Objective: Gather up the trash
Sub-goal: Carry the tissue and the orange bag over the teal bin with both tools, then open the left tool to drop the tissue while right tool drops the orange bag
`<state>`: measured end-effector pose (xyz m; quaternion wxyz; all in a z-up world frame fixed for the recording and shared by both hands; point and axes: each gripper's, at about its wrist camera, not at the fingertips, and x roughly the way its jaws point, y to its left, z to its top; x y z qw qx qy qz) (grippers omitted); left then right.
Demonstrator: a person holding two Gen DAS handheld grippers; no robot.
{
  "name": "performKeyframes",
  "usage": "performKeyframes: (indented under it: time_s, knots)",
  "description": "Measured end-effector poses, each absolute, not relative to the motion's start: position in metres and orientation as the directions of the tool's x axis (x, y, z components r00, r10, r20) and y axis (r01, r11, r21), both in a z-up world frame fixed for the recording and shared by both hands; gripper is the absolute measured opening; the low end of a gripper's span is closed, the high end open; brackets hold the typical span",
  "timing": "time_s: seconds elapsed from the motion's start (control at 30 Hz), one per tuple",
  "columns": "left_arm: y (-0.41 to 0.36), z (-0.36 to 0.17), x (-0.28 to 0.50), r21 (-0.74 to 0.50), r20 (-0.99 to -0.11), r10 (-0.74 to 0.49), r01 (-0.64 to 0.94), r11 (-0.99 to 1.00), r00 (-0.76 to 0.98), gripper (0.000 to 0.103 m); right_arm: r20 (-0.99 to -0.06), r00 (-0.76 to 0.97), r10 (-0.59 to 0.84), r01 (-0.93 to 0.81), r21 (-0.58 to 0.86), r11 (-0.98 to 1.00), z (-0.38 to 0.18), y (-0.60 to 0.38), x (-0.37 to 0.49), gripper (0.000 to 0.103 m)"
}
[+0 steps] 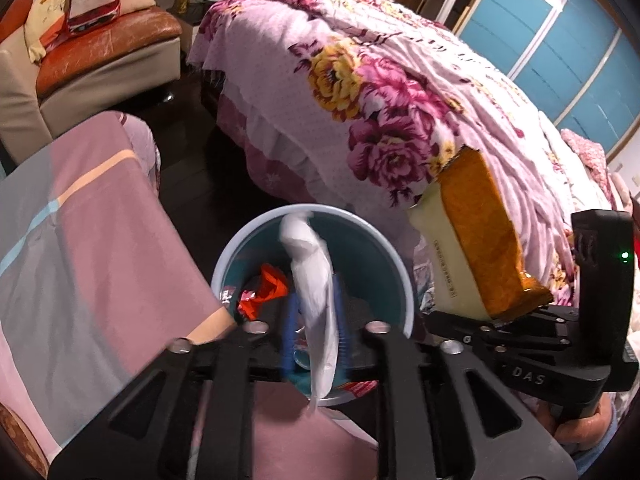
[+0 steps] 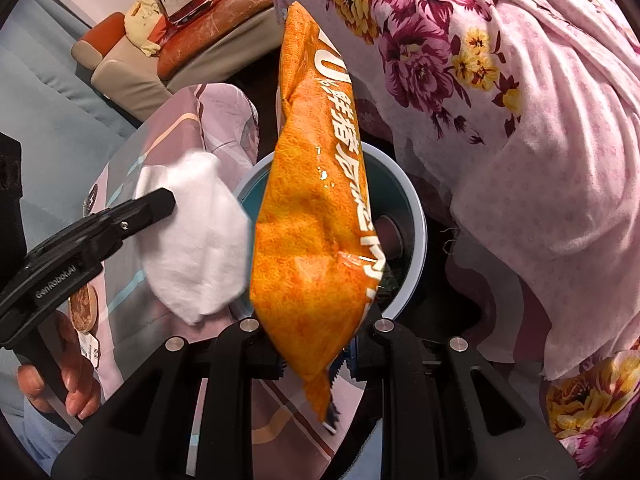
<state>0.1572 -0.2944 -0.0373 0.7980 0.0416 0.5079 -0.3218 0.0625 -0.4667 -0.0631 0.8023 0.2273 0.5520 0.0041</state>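
Tissue (image 1: 314, 292) hangs between my left gripper's (image 1: 314, 344) blue pads, long axis running straight out along the fingers and down over the bin (image 1: 308, 216); I judge the pads barely parted round it, so whether they press on it or have let go I cannot tell; its far end reaches to the bin's far rim, so the bin lies directly ahead of and below this gripper; in the right wrist view the tissue (image 2: 192, 236) sits just left of the rim, broad face toward me; the orange packet (image 2: 316, 208) is pinched by its lower corner in my right gripper (image 2: 316, 352), jaws narrow and gripping, long axis pointing away and up across the bin's (image 2: 412, 240) mouth; its flat face is turned left; both hands are near the bin, the left nearer the centre by my judgement; inside lie a red wrapper (image 1: 264, 290) and other scraps; a floral quilt (image 1: 380, 92) drapes close on the right, a pink striped cover (image 1: 92, 240) on the left.
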Motion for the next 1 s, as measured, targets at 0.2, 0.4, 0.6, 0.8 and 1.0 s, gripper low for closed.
performKeyframes:
  time_s: [0.2, 0.4, 0.6, 0.8, 1.0]
  knots:
    - [-0.277, -0.041, 0.161, -0.245, -0.841, -0.446, 0.519, 0.819, 0.307, 0.070, -0.887, 0.383, 0.259, 0.238, 0.365, 0.900, -0.063, -0.460, 0.072, 0.020]
    - [-0.250, -0.048, 0.157, -0.216, -0.849, -0.405, 0.477, 0.852, 0.340, 0.091, -0.897, 0.362, 0.254, 0.232, 0.350, 0.907, -0.066, -0.454, 0.078, 0.021]
    - [-0.231, -0.060, 0.154, -0.217, -0.868, -0.382, 0.449, 0.867, 0.317, 0.092, -0.907, 0.342, 0.246, 0.226, 0.333, 0.916, -0.070, -0.440, 0.084, 0.022]
    - [-0.217, -0.060, 0.152, -0.218, -0.868, -0.379, 0.440, 0.871, 0.320, 0.092, -0.916, 0.321, 0.240, 0.220, 0.319, 0.922, -0.074, -0.432, 0.091, 0.024]
    - [-0.202, -0.057, 0.151, -0.221, -0.865, -0.378, 0.427, 0.877, 0.330, 0.092, -0.920, 0.321, 0.226, 0.221, 0.305, 0.926, -0.074, -0.424, 0.095, 0.047]
